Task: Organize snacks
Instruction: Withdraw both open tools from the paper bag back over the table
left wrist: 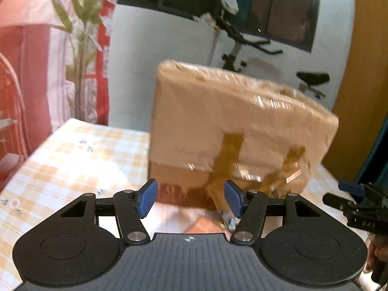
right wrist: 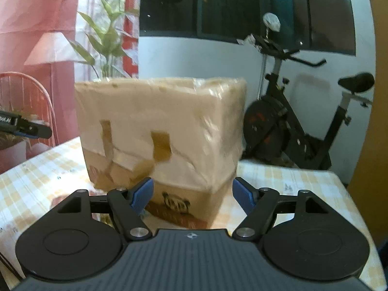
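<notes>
Both the left gripper (left wrist: 190,200) and right gripper (right wrist: 192,195) hover wide-fingered, empty, before the taped cardboard box (right wrist: 160,131); seemingly approaching; next, a snack must be picked.

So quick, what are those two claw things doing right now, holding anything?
Left gripper: open, holding nothing, facing the tape-wrapped brown cardboard box.
Right gripper: open, holding nothing, facing the same box.
</notes>
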